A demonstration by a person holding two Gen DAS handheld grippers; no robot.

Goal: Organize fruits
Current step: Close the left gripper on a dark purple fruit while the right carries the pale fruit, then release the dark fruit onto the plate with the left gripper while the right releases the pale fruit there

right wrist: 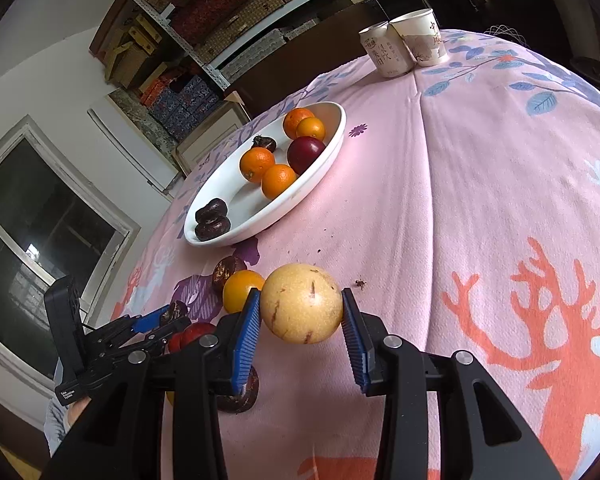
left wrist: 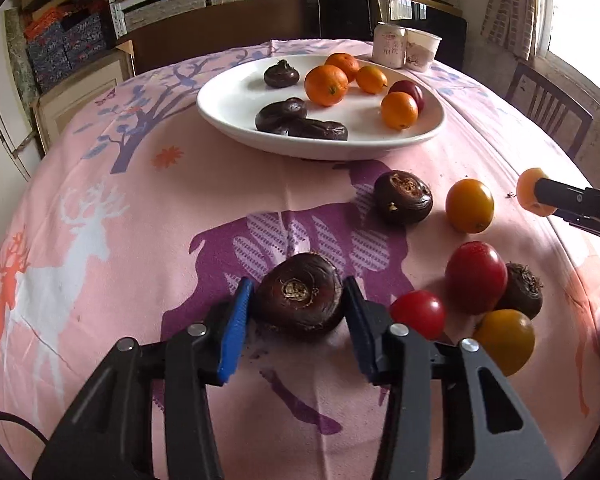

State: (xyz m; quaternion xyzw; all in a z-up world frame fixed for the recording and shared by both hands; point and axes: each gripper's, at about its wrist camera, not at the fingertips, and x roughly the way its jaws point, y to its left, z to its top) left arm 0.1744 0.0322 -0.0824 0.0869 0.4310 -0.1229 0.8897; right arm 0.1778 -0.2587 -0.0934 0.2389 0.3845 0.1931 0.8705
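Counted eight fruits on the white plate [left wrist: 236, 128]: four oranges, three water chestnuts, one plum. Left gripper [left wrist: 298, 300] clamped a chestnut [left wrist: 300, 300] near the plate; right gripper [right wrist: 300, 312] pinched a yellow fruit [right wrist: 302, 304].

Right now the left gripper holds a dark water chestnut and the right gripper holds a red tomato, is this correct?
Not quite. The left gripper does hold a dark water chestnut, but the right gripper holds a pale yellow round fruit, not a red tomato. The right wrist view shows it between the blue pads.

Two close wrist views, both facing the white plate [left wrist: 236, 120].
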